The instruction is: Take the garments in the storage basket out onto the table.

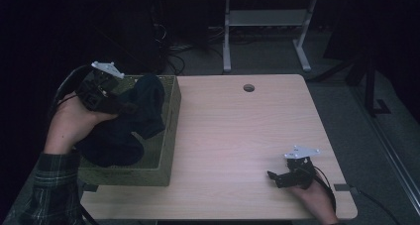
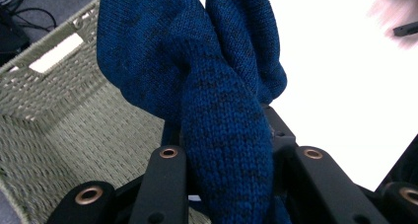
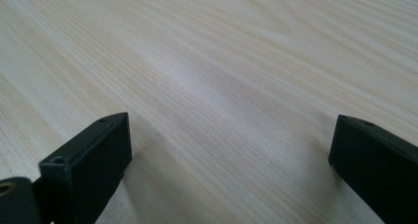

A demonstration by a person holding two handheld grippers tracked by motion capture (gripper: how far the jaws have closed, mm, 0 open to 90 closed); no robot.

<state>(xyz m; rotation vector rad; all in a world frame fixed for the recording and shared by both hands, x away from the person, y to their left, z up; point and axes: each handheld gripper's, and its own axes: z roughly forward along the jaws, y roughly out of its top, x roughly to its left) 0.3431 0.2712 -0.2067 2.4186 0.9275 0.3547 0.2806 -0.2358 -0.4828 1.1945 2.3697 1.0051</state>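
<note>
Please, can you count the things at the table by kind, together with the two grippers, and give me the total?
Dark blue knitted garment: 1
Green woven basket: 1
Grippers: 2, the left gripper and the right gripper
Wooden table: 1
Total: 5

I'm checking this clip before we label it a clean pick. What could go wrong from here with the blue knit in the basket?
The left gripper pinches just one bunched fold of the blue knit garment; it might slip free. The rest hangs into the woven basket and could snag its weave or drag it. The right gripper rests open on the table, giving no support.
</note>
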